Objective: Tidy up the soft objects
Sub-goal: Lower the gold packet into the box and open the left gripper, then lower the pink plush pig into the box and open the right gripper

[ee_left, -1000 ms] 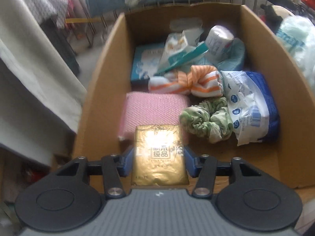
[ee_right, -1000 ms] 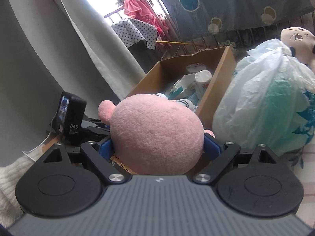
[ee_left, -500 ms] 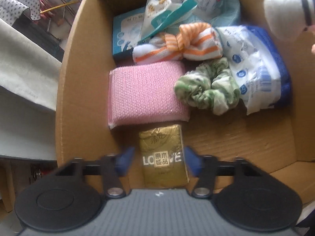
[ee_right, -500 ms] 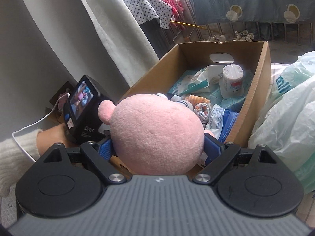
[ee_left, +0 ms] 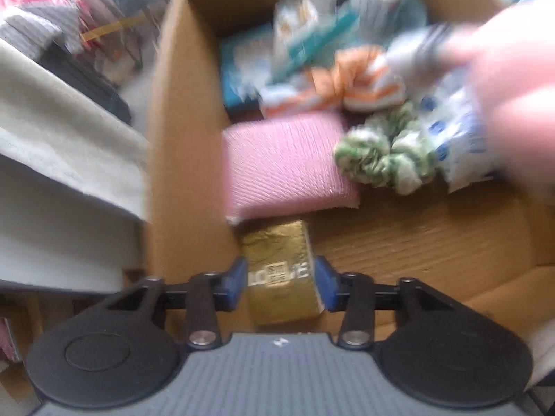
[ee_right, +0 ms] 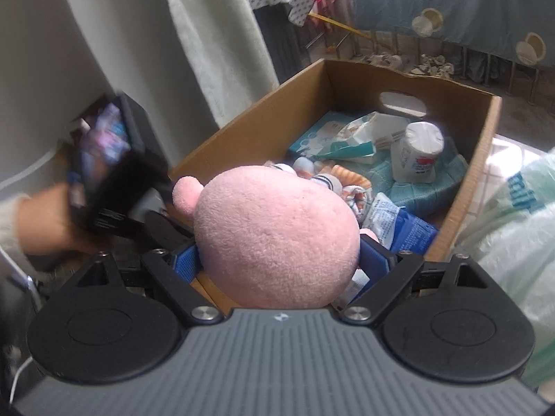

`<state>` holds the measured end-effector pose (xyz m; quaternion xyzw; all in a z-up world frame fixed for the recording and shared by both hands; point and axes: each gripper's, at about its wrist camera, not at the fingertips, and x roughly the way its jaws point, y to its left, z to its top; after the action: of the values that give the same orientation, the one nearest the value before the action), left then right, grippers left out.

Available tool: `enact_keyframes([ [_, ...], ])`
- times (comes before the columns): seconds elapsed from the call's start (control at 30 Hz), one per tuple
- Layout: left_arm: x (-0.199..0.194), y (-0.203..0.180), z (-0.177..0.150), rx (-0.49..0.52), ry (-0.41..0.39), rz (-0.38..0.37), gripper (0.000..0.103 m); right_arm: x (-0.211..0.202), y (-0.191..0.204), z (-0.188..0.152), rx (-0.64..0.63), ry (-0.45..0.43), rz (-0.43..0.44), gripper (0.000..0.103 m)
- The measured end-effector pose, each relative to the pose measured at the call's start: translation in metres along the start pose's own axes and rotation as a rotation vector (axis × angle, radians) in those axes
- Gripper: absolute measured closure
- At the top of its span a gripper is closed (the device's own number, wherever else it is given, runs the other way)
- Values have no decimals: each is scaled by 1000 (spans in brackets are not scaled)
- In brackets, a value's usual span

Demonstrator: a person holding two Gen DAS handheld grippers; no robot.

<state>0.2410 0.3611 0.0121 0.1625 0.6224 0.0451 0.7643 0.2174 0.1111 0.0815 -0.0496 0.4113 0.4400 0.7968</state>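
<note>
The gold tissue pack [ee_left: 281,274] sits low in the near left corner of the cardboard box [ee_left: 184,159], just in front of the pink sponge pad [ee_left: 288,166], and my left gripper [ee_left: 281,279] brackets it. Its jaws have just been opening, the pack between them; the blur hides whether the blue pads have let go, but they seem to stand just clear of its sides. To finish well, I widen a touch more and lift straight out, so the pack stays flat against the box wall instead of tipping.

My right gripper [ee_right: 277,263] is clamped on the pink plush toy [ee_right: 274,235], the pads pressed into its round body, and hovers over the near edge of the box. Bare floor shows right of the pack, in front of the green scrunchie [ee_left: 381,159] and blue-and-white packet [ee_left: 461,138]; I judge that the plush's spot. I wait until the left hand clears, then lower the toy there and release only once it rests, since it could roll.
</note>
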Motion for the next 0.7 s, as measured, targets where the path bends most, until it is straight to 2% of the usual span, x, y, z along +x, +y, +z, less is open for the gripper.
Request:
enact_keyframes([
  [0.03, -9, 2, -3, 4, -22, -7, 47, 6, 2, 3, -18, 19, 2, 13],
  [0.07, -18, 9, 0, 7, -57, -3, 47, 13, 3, 7, -21, 41, 9, 13],
  [0.13, -44, 17, -18, -10, -130, 5, 47, 30, 6, 13, -15, 85, 23, 13],
  [0.23, -73, 30, -45, -72, -204, -27, 47, 69, 27, 20, -195, 191, -5, 12],
  [0.33, -86, 38, -65, -128, -233, -64, 46, 103, 48, 15, -373, 307, -21, 11],
  [0.37, -89, 39, -70, -138, -249, -81, 45, 110, 53, 13, -428, 339, -22, 8],
  [0.43, -92, 37, -78, -155, -287, -76, 42, 113, 55, 16, -437, 372, -12, 7],
  [0.5, -97, 37, -84, -169, -313, -78, 42, 111, 56, 20, -485, 403, -54, 1],
  [0.57, -96, 38, -86, -186, -315, -100, 36, 106, 54, 20, -524, 420, -72, 1],
  [0.6, -96, 39, -88, -194, -316, -111, 36, 102, 51, 21, -514, 433, -51, 2],
  [0.67, -96, 41, -89, -205, -312, -141, 34, 100, 44, 19, -475, 472, 5, 18],
  [0.7, -96, 42, -90, -208, -313, -152, 34, 102, 43, 18, -466, 472, 3, 18],
])
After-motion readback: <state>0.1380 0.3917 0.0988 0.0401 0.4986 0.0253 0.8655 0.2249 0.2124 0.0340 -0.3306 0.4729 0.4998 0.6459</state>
